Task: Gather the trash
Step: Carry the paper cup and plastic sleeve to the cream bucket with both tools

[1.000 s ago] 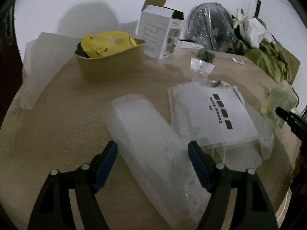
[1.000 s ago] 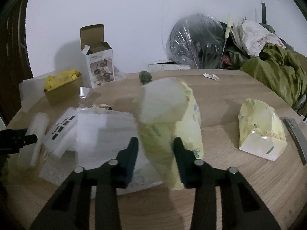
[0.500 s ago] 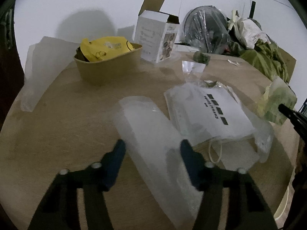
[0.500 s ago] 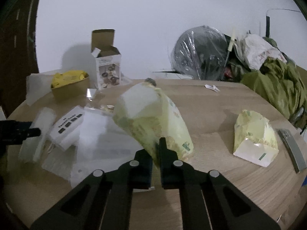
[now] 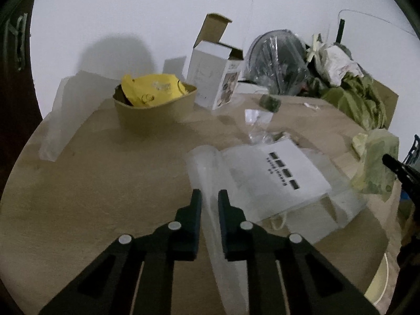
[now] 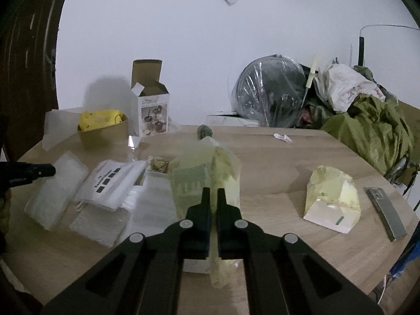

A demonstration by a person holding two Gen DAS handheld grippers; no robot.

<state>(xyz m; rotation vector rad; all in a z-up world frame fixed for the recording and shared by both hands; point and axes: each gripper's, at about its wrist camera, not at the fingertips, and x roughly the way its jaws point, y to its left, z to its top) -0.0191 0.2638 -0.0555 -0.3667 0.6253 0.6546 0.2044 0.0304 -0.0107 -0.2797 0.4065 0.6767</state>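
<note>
Left gripper (image 5: 209, 200) clamped on clear plastic sleeve (image 5: 207, 165), right gripper (image 6: 213, 199) pinching yellow-green bag (image 6: 207, 170), yellow packet (image 5: 151, 89) in cardboard bowl (image 5: 155, 115) on bench (image 5: 92, 183).

Clear plastic bag (image 5: 210, 178) lower end cut off by frame edge, white pouch (image 5: 283, 176) print blurred, unreadable.

Home room, cluttered wooden table (image 6: 262, 162), wrapped fan (image 6: 270, 94)
</note>
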